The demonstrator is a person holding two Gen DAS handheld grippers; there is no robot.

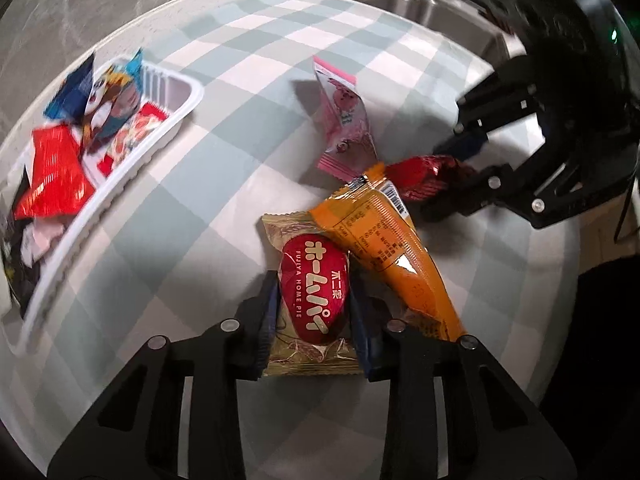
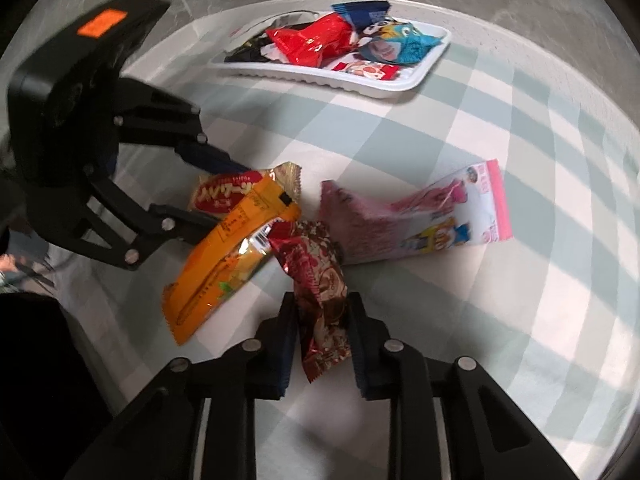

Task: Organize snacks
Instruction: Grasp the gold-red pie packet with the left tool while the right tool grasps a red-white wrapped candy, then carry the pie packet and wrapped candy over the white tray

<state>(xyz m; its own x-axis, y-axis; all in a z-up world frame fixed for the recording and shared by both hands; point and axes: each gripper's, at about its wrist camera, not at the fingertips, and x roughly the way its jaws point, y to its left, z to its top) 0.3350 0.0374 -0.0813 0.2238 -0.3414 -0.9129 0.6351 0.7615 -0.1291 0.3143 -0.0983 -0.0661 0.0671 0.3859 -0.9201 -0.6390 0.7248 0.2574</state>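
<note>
Gripping one snack each: left tool is clenched on the pie packet, low centre of its view; right tool is clenched on the dark red packet, likewise low centre. Both pinch across the narrow width, probably for a clean lift. The orange packet overlaps the pie packet's upper right corner and may drag. The pink packet lies just beside. The white tray, already part filled, sits upper centre in the right view, with bare checked desk between.
</note>
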